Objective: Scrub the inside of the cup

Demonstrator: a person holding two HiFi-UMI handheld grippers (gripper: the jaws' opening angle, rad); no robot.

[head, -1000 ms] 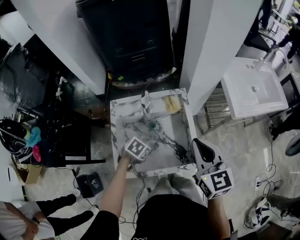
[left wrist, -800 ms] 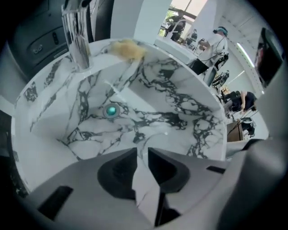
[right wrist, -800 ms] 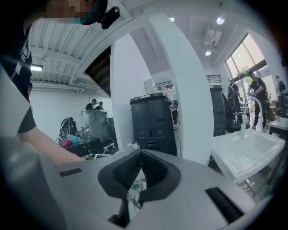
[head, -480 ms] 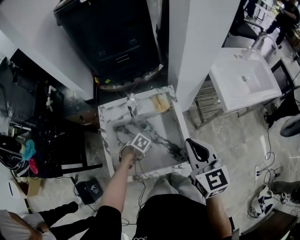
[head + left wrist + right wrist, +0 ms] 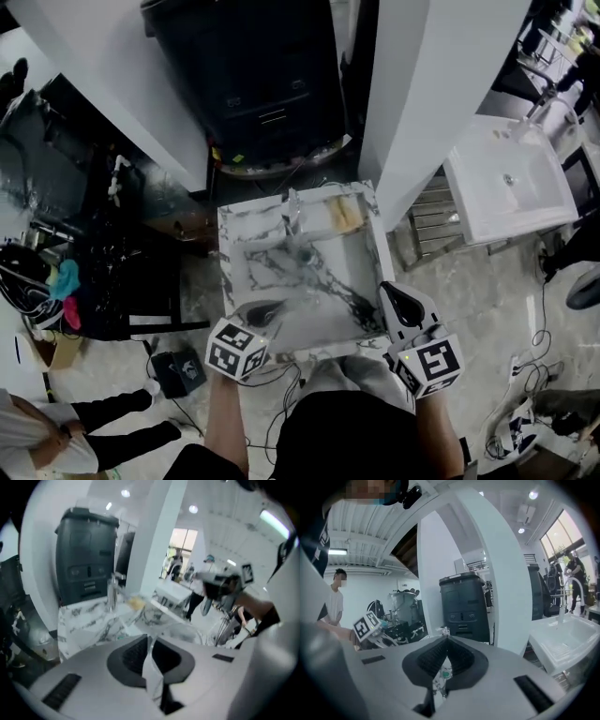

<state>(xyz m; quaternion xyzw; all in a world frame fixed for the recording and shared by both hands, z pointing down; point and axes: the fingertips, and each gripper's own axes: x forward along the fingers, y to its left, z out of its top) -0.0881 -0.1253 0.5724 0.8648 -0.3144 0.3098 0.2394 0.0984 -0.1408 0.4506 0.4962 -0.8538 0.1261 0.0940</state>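
Clear cup [image 5: 152, 667], clamped in left gripper [image 5: 262, 312] over marble sink's [image 5: 226, 258] near-left rim.
Jaws have just been closing on its wall, likely steadying it for scrubbing; right gripper [image 5: 393, 290], jaws together, empty, waits at sink's near-right corner.

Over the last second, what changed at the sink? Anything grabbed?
The left gripper has just been closing its jaws, now on the wall of what looks like a clear cup, and lifted back from the basin toward the sink front-left rim. The right gripper stayed shut and empty at the front-right corner; sponge and faucet unmoved.
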